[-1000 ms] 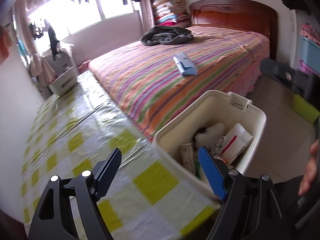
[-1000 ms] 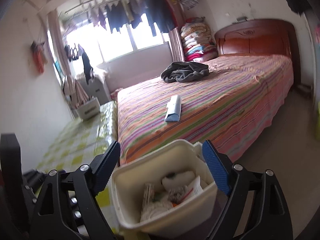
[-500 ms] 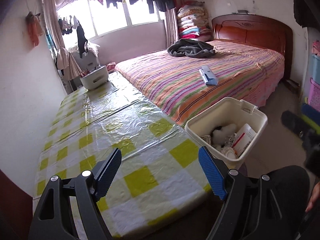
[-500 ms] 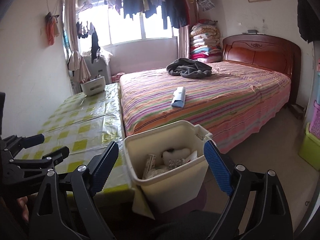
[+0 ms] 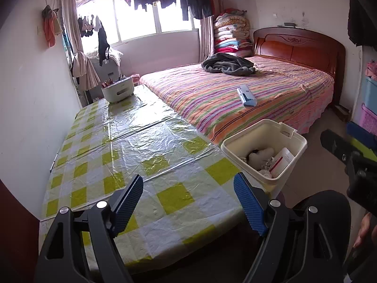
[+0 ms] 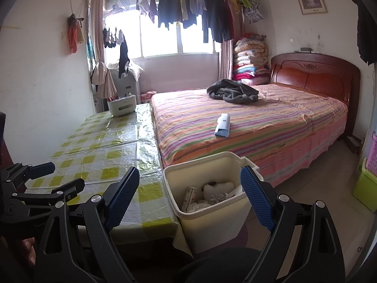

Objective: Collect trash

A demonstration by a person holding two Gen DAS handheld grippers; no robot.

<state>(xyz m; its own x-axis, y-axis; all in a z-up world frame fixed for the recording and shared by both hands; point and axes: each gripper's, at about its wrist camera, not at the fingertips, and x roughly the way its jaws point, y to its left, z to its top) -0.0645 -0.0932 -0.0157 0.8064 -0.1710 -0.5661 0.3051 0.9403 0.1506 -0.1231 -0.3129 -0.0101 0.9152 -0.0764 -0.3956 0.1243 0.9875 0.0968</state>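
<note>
A cream trash bin stands by the table's near right corner; it also shows in the right wrist view. It holds several pieces of trash, among them a white wad and a rolled paper. My left gripper is open and empty, held back above the table's near edge. My right gripper is open and empty, held back from the bin. The left gripper also shows at the left edge of the right wrist view.
A table with a yellow-checked plastic cover runs along the left wall. A white caddy sits at its far end. A striped bed carries a blue box and a dark garment. Coloured crates stand at right.
Both grippers have pulled back and risen away from the bin and table, so the views widen. Both stay open and empty. The bin has not moved.
</note>
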